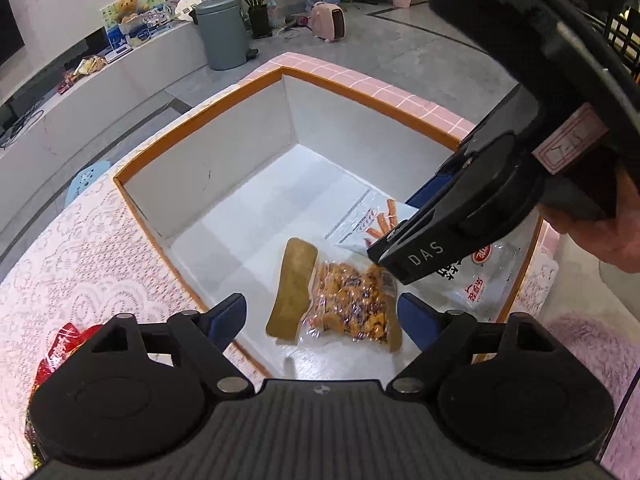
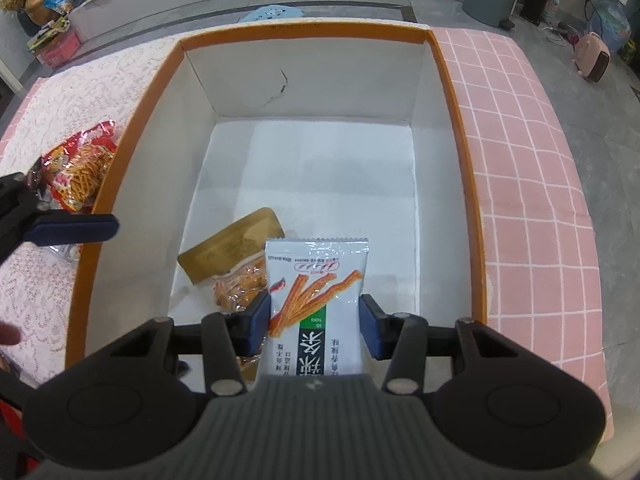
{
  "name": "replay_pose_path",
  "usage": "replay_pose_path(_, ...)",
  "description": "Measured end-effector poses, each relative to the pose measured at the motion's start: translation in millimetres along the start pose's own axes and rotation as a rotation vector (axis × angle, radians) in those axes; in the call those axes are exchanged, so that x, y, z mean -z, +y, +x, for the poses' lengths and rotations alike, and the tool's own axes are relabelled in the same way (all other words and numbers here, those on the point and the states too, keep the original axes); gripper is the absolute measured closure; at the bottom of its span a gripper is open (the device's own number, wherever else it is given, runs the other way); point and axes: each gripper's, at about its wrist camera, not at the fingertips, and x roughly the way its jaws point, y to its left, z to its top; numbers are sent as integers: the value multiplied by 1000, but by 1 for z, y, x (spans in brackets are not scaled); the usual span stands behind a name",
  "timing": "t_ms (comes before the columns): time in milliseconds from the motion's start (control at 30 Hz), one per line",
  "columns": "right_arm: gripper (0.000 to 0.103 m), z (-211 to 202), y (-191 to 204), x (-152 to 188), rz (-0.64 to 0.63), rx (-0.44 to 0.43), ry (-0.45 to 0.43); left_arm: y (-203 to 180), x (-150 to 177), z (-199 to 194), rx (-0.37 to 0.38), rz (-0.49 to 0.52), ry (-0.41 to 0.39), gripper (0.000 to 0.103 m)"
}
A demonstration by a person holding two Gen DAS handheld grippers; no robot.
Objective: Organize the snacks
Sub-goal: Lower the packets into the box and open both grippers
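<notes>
I have the right tongs inside the box, spread around the white spicy-stick packet, pads just clear of its edges. It lies beside the nut pouch on the box floor. The left tongs hang spread and empty over the box's near rim. This drop looks finished; next I'd fetch the red snack bag lying left of the box on the counter.

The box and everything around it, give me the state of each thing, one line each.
Box: open on top, two snack packs inside.
White snack pack: between the right gripper's fingers; whether they grip it is unclear.
Gold snack pack: lying flat on the box floor.
Red snack pack: outside the box on the lace cloth.
Left gripper: open, empty, above the box.
Bin: lid closed.
</notes>
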Motion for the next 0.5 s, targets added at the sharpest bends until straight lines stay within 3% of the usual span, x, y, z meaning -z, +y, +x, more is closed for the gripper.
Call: replay_pose_path(500,49,-2,8,-1,17,58,10,0,14,-21,11,4,-36,14)
